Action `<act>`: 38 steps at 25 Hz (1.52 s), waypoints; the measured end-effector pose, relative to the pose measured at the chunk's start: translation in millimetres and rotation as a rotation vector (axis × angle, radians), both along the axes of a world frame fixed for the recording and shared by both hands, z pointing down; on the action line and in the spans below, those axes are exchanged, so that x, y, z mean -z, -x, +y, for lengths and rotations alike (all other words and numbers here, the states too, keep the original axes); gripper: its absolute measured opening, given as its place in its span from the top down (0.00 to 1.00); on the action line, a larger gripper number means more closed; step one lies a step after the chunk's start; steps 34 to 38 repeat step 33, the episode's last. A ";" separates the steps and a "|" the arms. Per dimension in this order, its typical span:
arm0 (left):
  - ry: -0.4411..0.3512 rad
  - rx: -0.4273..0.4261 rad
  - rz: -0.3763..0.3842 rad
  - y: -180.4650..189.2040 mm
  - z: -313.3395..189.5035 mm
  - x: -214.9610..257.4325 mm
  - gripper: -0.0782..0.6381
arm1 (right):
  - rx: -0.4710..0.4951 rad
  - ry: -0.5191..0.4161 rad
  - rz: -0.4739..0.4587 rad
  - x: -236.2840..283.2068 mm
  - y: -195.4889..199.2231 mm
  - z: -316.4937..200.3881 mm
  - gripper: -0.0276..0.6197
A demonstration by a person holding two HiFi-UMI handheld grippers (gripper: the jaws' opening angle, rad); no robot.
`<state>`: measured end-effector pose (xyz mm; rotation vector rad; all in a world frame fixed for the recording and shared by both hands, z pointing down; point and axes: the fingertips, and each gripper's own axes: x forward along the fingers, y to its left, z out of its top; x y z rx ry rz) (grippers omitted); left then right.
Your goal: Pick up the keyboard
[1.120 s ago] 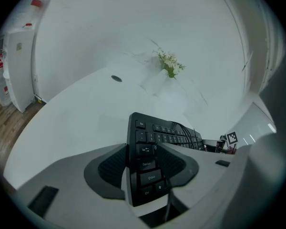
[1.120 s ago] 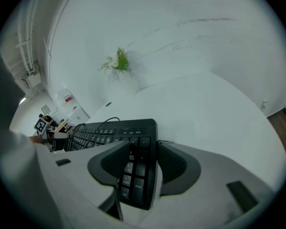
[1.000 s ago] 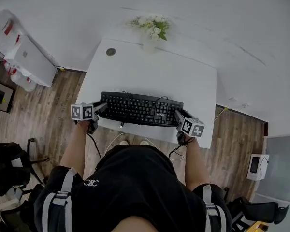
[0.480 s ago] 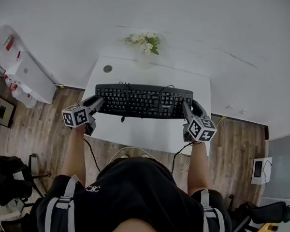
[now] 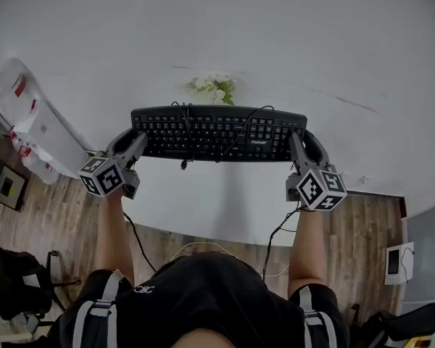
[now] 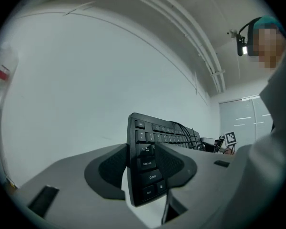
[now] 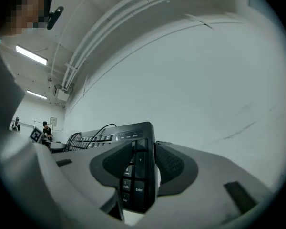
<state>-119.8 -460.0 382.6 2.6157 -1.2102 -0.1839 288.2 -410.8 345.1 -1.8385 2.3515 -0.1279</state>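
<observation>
The black keyboard (image 5: 217, 133) hangs in the air well above the white table (image 5: 225, 198), level and held by its two short ends. My left gripper (image 5: 134, 140) clamps the left end and my right gripper (image 5: 299, 140) the right end. Both sets of jaws are closing, pads pressed on the keyboard's top and underside. In the left gripper view the keyboard (image 6: 148, 163) stands edge-on inside the left gripper (image 6: 140, 151). The right gripper view shows the numpad end (image 7: 133, 168) inside the right gripper (image 7: 143, 161). The keyboard's cable (image 5: 185, 136) lies looped over the keys.
White flowers (image 5: 212, 87) stand at the table's far edge, partly behind the keyboard. A white cabinet (image 5: 36, 125) sits on the wooden floor at left. Dark chairs (image 5: 14, 274) are at lower left. A black lead (image 5: 275, 241) hangs from the right gripper.
Both grippers rose together with the keyboard, from just above the table's near edge to high over it. The keyboard stayed level between them; the table now looks farther below.
</observation>
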 end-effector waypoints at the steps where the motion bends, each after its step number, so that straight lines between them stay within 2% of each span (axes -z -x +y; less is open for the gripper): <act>1: -0.029 0.001 0.011 0.3 0.0 14.6 0.64 | -0.007 -0.022 -0.004 10.6 -0.9 -0.2 0.70; 5: -0.076 0.007 0.039 12.1 -7.3 44.9 0.65 | -0.006 -0.065 -0.009 37.1 9.1 -6.8 0.71; 16: -0.115 0.022 0.021 13.7 -5.4 50.8 0.65 | 0.011 -0.074 -0.020 39.8 9.8 -7.3 0.72; 38: -0.105 -0.020 0.021 14.0 -13.1 50.1 0.67 | -0.019 -0.048 -0.028 34.5 11.0 -8.6 0.72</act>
